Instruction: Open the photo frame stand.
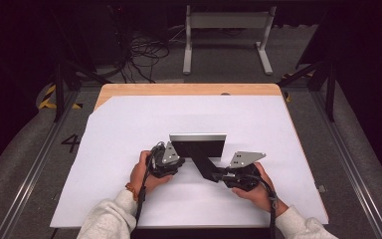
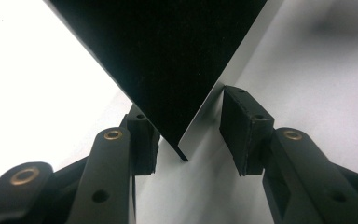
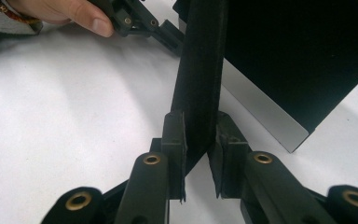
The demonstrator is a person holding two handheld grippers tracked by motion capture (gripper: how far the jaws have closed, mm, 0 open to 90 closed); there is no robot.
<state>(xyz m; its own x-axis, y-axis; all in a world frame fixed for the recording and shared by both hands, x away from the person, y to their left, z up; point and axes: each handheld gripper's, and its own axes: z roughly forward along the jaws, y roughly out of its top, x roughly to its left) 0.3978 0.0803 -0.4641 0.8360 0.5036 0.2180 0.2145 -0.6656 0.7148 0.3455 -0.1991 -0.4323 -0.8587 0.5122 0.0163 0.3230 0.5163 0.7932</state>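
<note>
**Setting up a picture frame on its stand leg**

Nearest the person, the right gripper is pinching the black stand leg of the picture frame; best keep that pinch steady. Beyond, the left gripper is straddling the frame's lower corner, jaws spread, not pressing.

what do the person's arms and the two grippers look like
Both forearms wear light grey knit sleeves, with an orange-brown band at the left wrist. The left gripper and right gripper are black, each topped by a grey three-cornered plate with small holes, brass-coloured pivot pins, and a black cable.
</note>
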